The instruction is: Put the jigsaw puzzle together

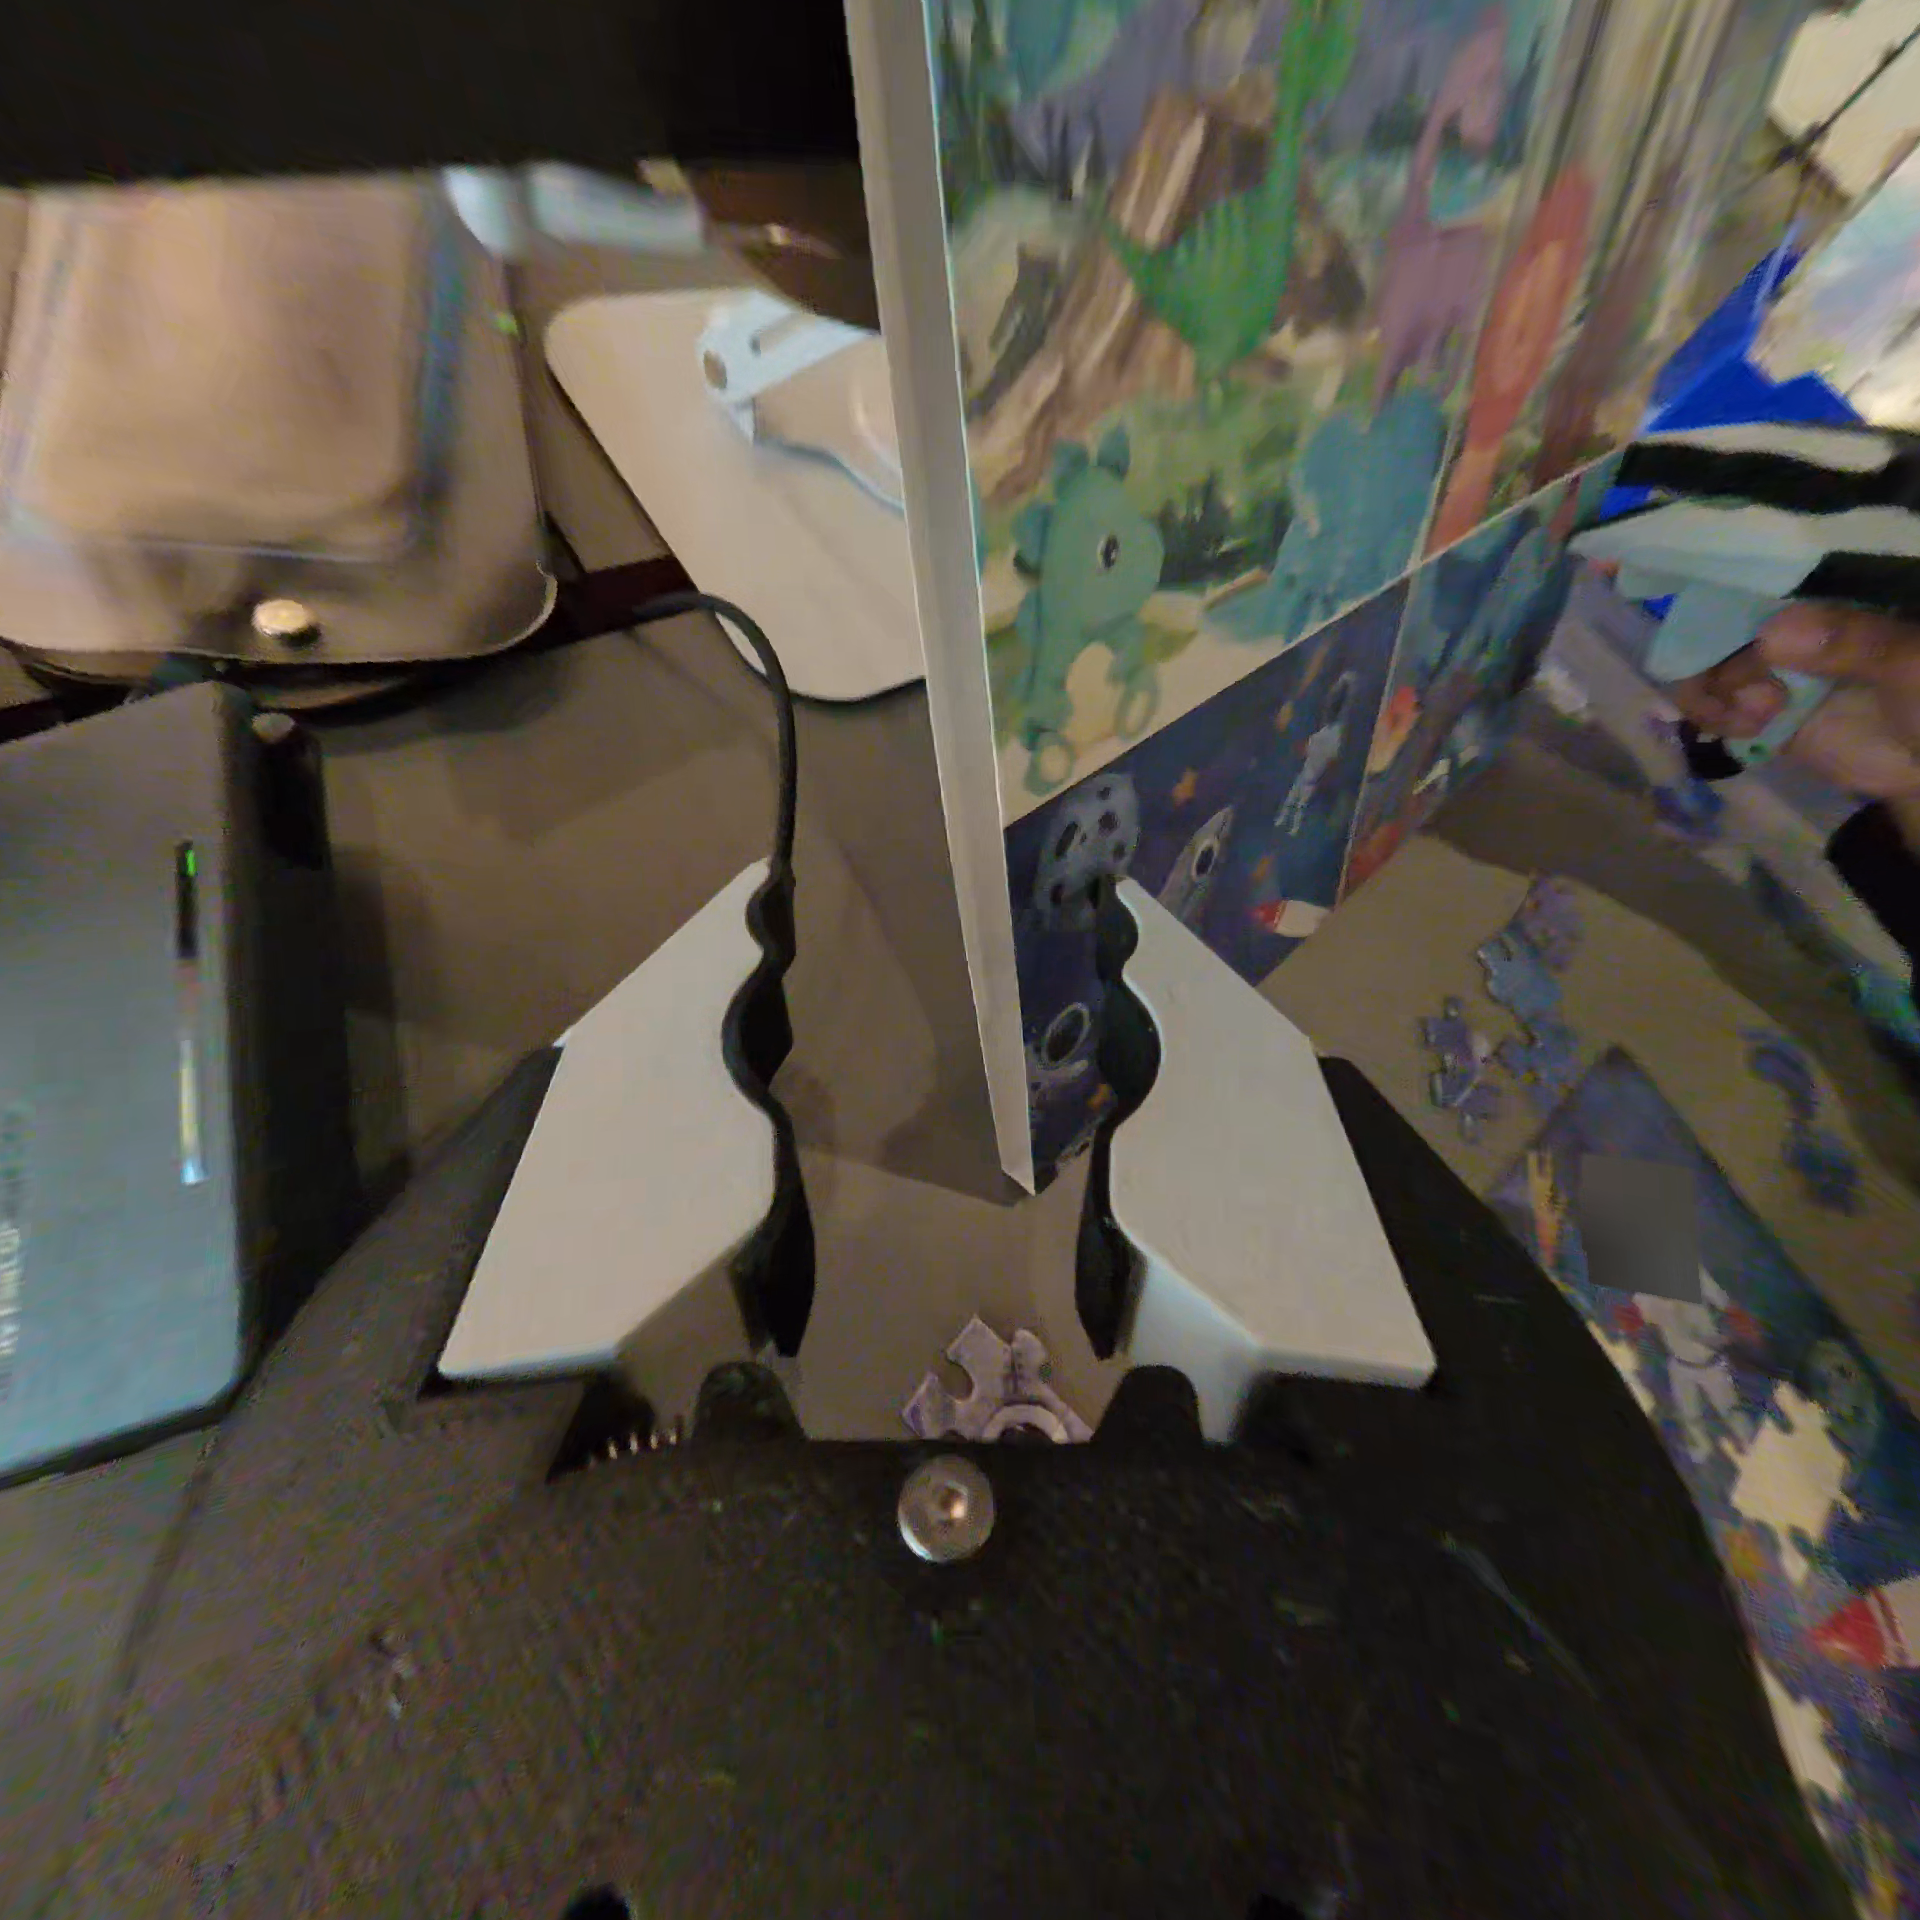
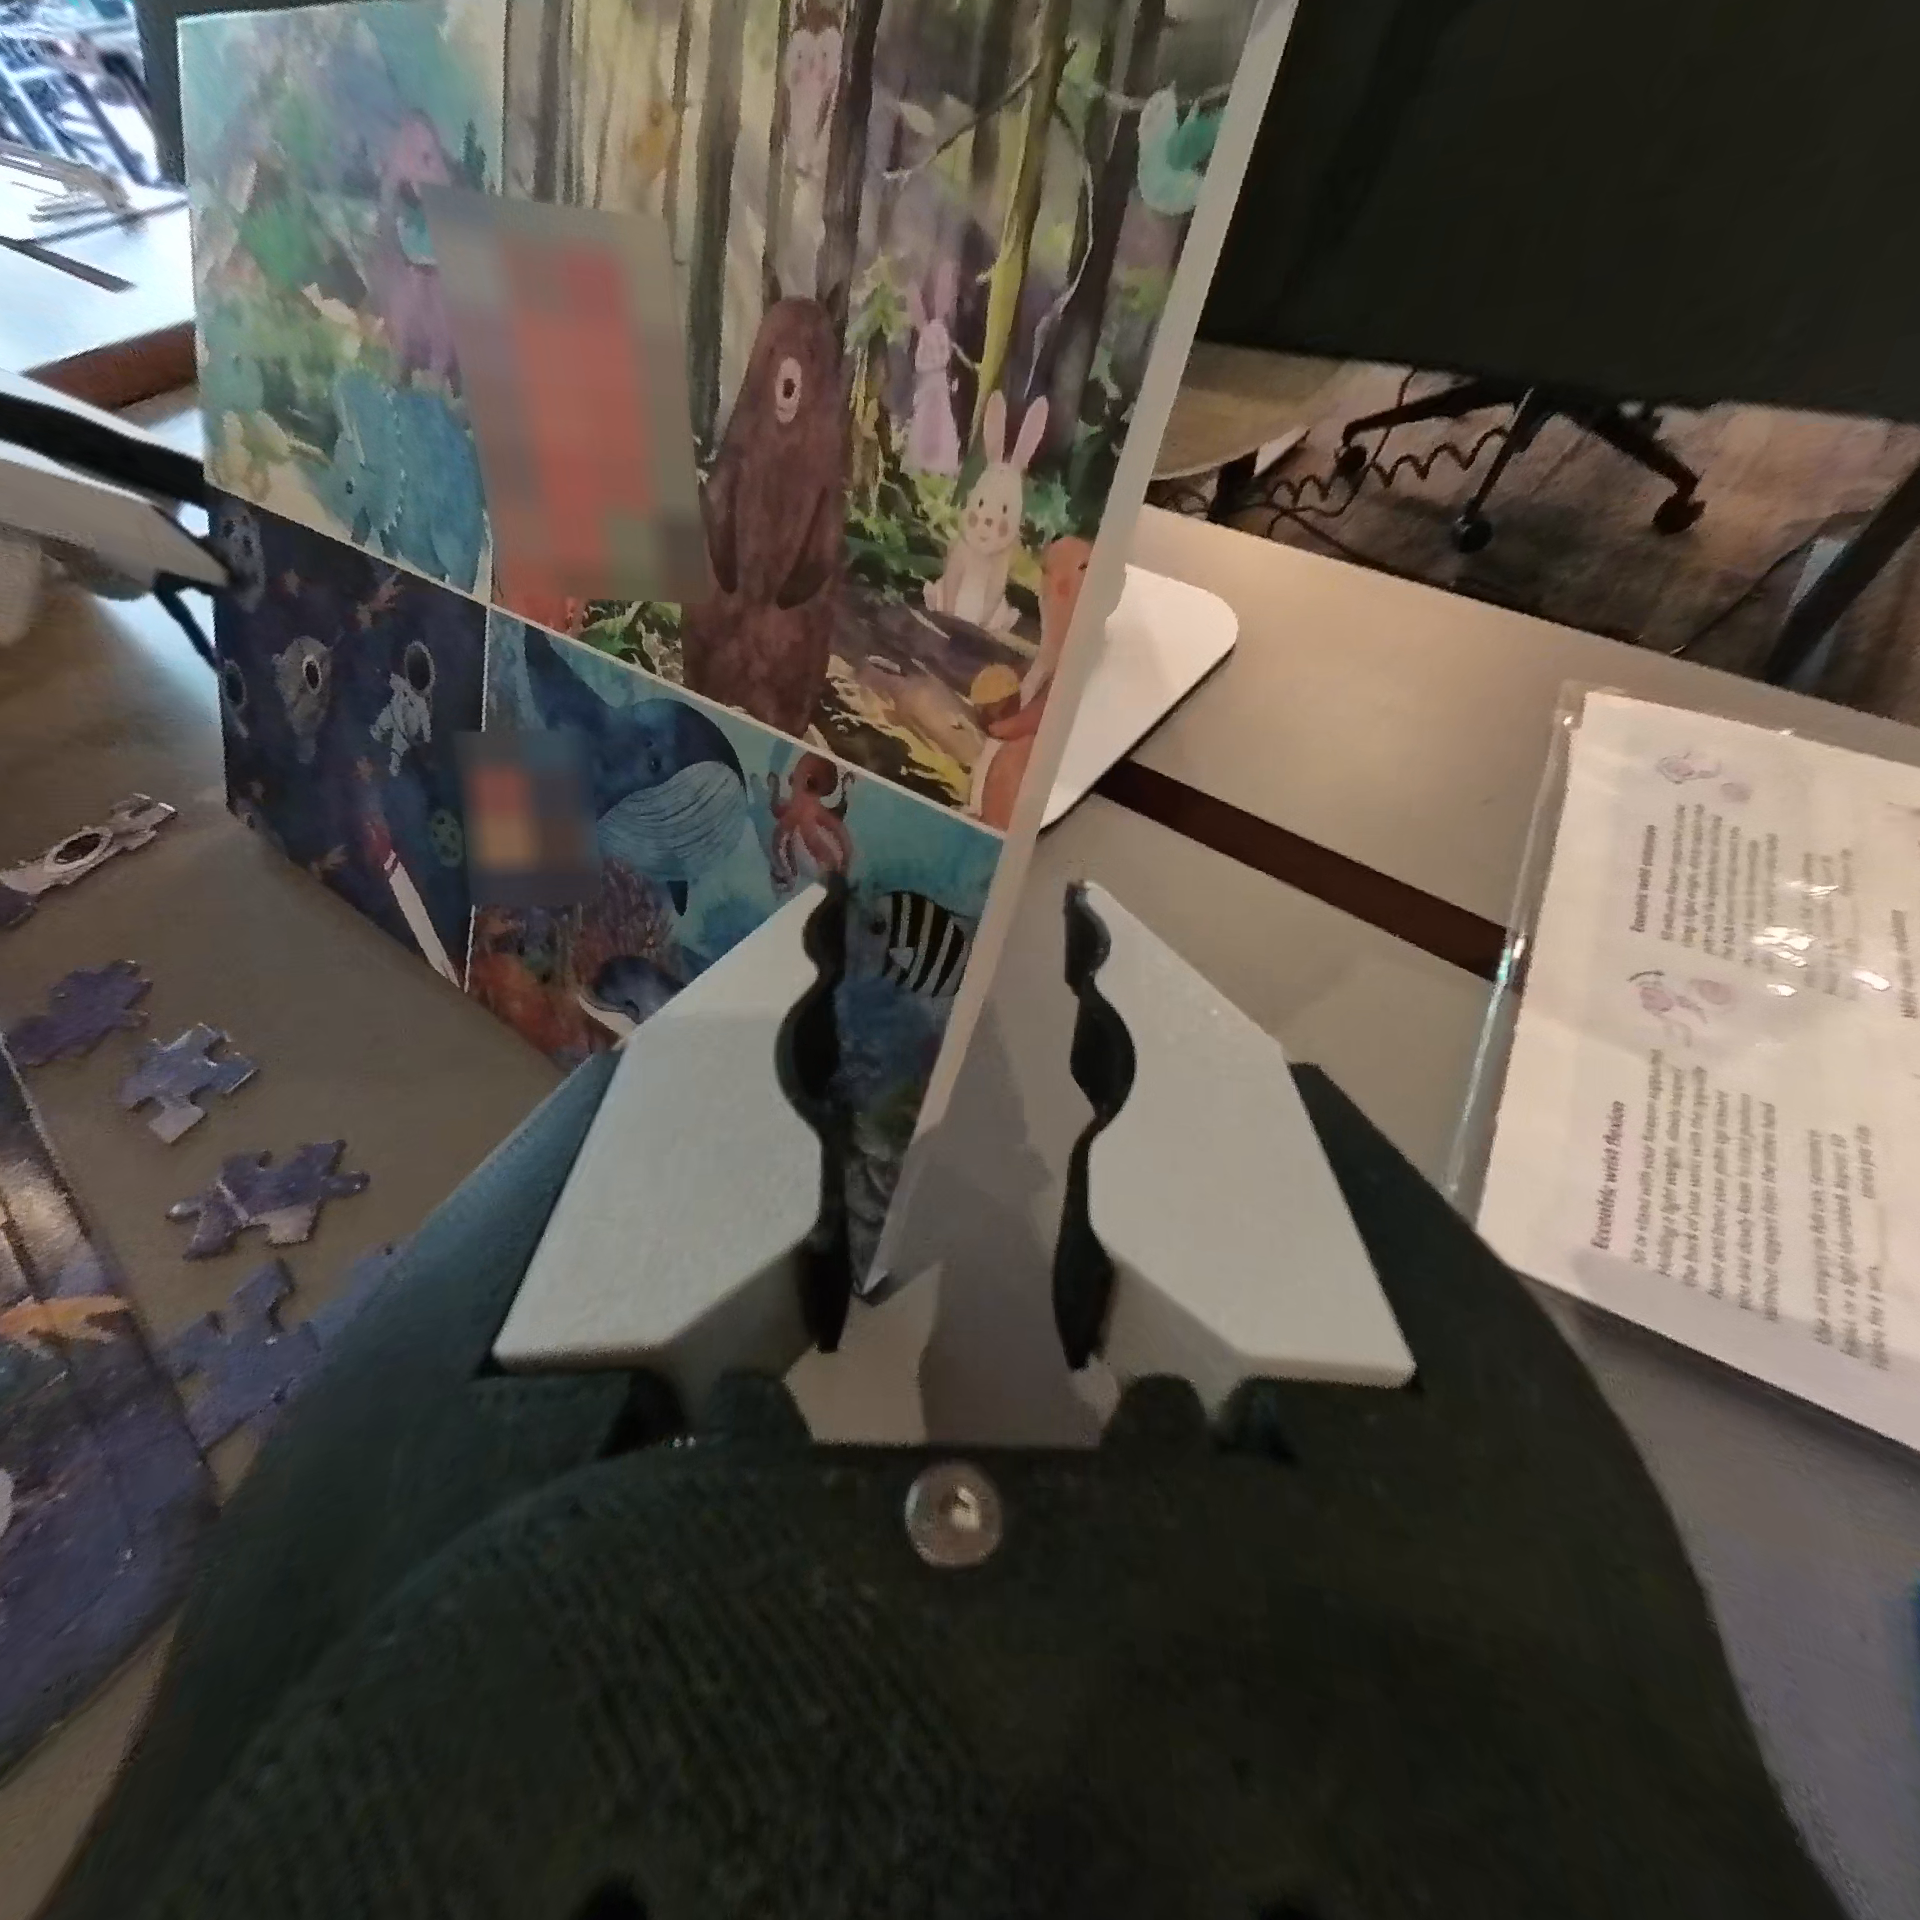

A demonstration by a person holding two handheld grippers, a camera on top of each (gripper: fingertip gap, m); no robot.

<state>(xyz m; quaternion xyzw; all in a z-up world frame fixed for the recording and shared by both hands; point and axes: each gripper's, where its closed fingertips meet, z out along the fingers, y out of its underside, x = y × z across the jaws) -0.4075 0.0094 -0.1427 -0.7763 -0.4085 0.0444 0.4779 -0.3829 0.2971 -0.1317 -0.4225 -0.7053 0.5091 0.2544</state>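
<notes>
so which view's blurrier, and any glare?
Left wrist view: motion blur smears the upright illustrated picture board and grey padded case; the hand-held gripper stays sharp. Right wrist view: mostly crisp, with glare on the clear-sleeved printed sheet.

**Print on two things, little of it legible**

A white laminated sheet (image 2: pixel 1714 1039) lies at the right edge of the right wrist view. It bears several blocks of small dark print under slanted headings, with a few tiny pinkish drawings beside them. The lines run sideways to the camera, and glare covers part of them.

At the left edge of the left wrist view, a grey box (image 1: pixel 104 1091) carries a row of pale lettering along its lower left rim, too blurred to make out.
</notes>
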